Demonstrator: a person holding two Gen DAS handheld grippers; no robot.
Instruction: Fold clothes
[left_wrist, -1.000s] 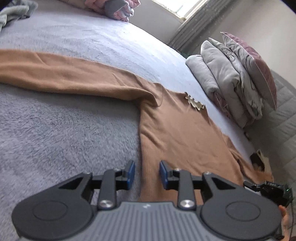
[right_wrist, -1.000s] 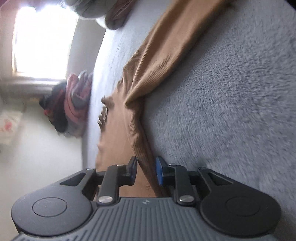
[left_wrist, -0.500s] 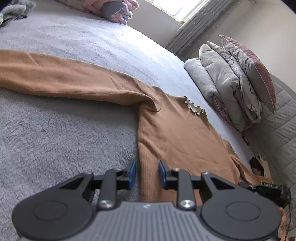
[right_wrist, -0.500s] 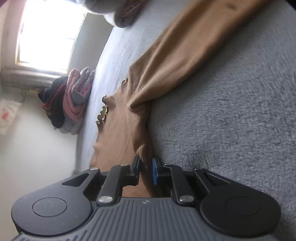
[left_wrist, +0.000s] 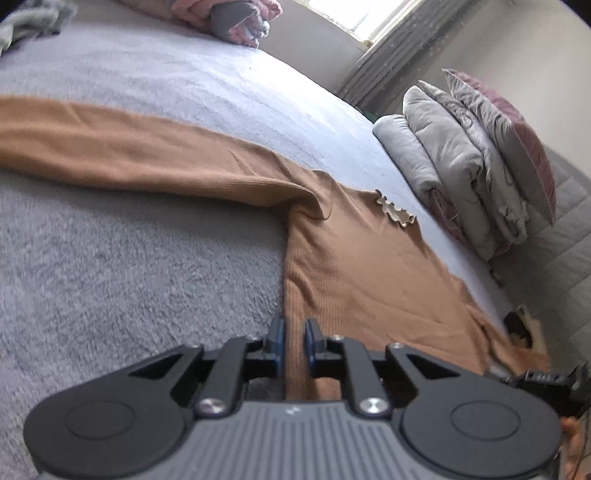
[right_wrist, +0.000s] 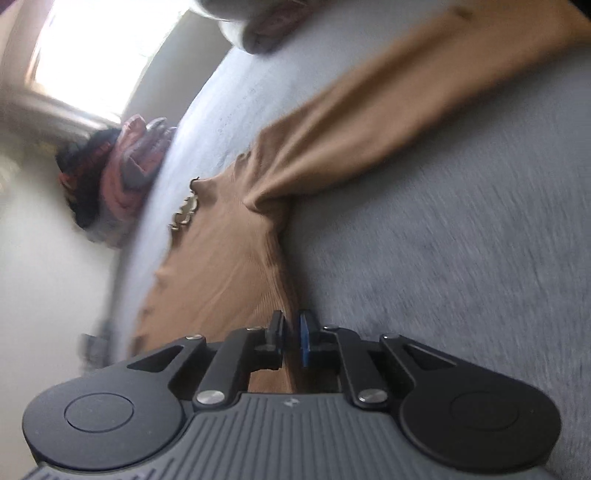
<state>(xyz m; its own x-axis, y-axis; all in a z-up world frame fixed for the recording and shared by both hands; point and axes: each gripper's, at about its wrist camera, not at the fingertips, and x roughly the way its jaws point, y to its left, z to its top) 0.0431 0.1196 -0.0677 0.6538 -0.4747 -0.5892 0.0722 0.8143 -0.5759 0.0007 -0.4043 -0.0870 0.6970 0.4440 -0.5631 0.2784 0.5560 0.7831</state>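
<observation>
A brown long-sleeved sweater (left_wrist: 369, 266) lies flat on the grey fleece bed (left_wrist: 129, 277), one sleeve (left_wrist: 110, 147) stretched out to the left. A pale leaf-shaped ornament (left_wrist: 395, 212) sits near its neck. My left gripper (left_wrist: 294, 341) is at the sweater's bottom side corner, fingers pinched on the fabric edge. In the right wrist view the same sweater (right_wrist: 229, 251) runs away from me, its sleeve (right_wrist: 406, 103) reaching to the upper right. My right gripper (right_wrist: 291, 332) is shut on the hem edge, ribbed cloth between its blue pads.
Folded grey duvets and a pink pillow (left_wrist: 472, 166) are stacked at the bed's head. A pile of pink and grey clothes (left_wrist: 229, 18) lies at the far edge, seen too as the clothes pile (right_wrist: 118, 173). A grey garment (left_wrist: 29, 18) sits top left.
Both grippers have narrowed from a wide gap to a pinch on the sweater's bottom edge. The right wrist view has tilted and shows motion blur.
</observation>
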